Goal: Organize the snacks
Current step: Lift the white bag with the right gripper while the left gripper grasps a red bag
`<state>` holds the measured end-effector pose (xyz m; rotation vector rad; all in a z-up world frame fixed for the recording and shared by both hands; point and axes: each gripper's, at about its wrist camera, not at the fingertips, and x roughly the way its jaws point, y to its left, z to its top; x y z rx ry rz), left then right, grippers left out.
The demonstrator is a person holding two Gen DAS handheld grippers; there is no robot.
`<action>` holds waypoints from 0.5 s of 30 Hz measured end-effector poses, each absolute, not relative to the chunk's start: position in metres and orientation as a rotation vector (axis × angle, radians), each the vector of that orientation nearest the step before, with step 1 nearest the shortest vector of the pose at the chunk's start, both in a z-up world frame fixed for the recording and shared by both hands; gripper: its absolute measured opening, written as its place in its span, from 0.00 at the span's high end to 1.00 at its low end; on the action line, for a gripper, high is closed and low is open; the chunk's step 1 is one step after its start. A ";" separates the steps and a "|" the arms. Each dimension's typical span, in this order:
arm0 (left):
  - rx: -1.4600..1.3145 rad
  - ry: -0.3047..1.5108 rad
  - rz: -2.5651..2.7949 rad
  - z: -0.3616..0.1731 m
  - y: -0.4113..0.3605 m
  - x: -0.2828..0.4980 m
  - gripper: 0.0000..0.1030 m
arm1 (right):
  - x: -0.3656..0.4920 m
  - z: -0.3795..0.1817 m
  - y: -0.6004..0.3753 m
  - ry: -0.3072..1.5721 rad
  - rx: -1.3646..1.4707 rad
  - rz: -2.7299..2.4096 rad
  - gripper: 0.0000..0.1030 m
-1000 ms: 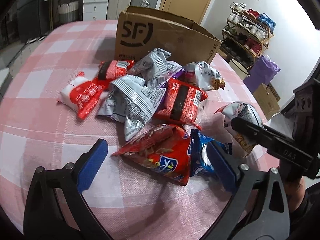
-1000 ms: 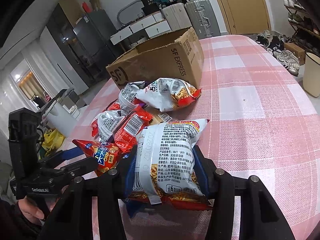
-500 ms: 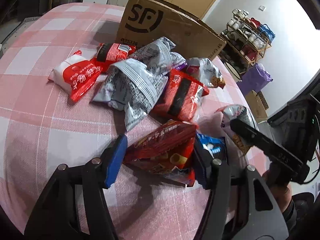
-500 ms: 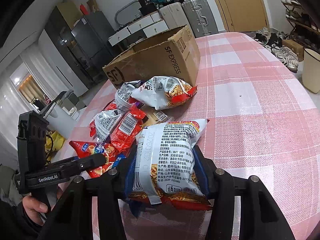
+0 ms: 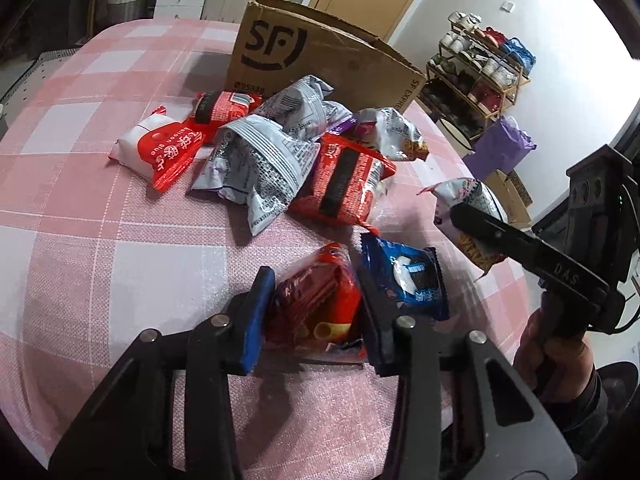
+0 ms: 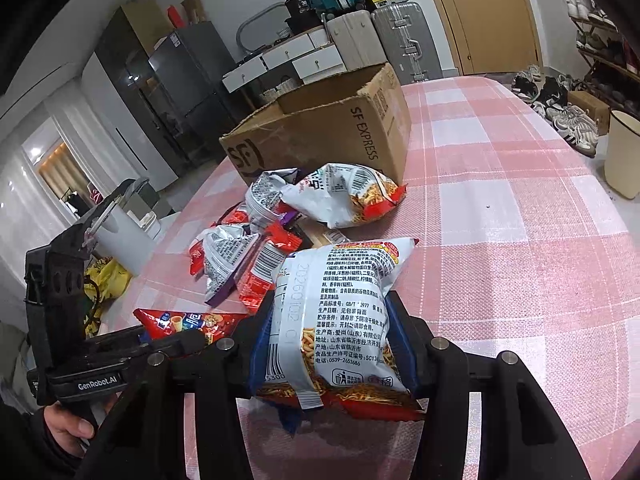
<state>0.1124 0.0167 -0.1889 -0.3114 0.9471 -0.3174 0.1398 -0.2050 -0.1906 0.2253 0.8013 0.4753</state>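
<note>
Beyond my pink checked tablecloth (image 6: 520, 208) stand two silver ribbed suitcases (image 6: 384, 44). I see a wooden shoe rack (image 5: 476, 80). A purple bag (image 5: 504, 152) sits nearby.

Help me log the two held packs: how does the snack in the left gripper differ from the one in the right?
The red snack pack in the left gripper is mostly red; the white noodle-snack bag in the right gripper is white with printed text. The red pack looks smaller and squeezed narrow as the jaws close on it; the white bag bulges past the blue pads. Both are sealed and sit between blue pads.
</note>
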 end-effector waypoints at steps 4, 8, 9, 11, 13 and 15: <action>-0.301 0.925 -0.351 -0.185 0.022 0.092 0.71 | 0.138 -0.185 -0.205 0.791 0.219 0.471 0.50; -0.303 0.926 -0.372 -0.186 0.022 0.092 0.71 | 0.136 -0.184 -0.206 0.789 0.218 0.471 0.50; -0.304 0.925 -0.376 -0.186 0.022 0.093 0.72 | 0.136 -0.183 -0.206 0.789 0.217 0.471 0.49; -0.314 0.926 -0.382 -0.186 0.024 0.094 0.72 | 0.136 -0.182 -0.205 0.788 0.215 0.474 0.49; -0.317 0.927 -0.386 -0.187 0.026 0.094 0.72 | 0.135 -0.181 -0.206 0.787 0.214 0.473 0.49; -0.313 0.932 -0.389 -0.187 0.026 0.094 0.72 | 0.135 -0.181 -0.206 0.786 0.214 0.472 0.49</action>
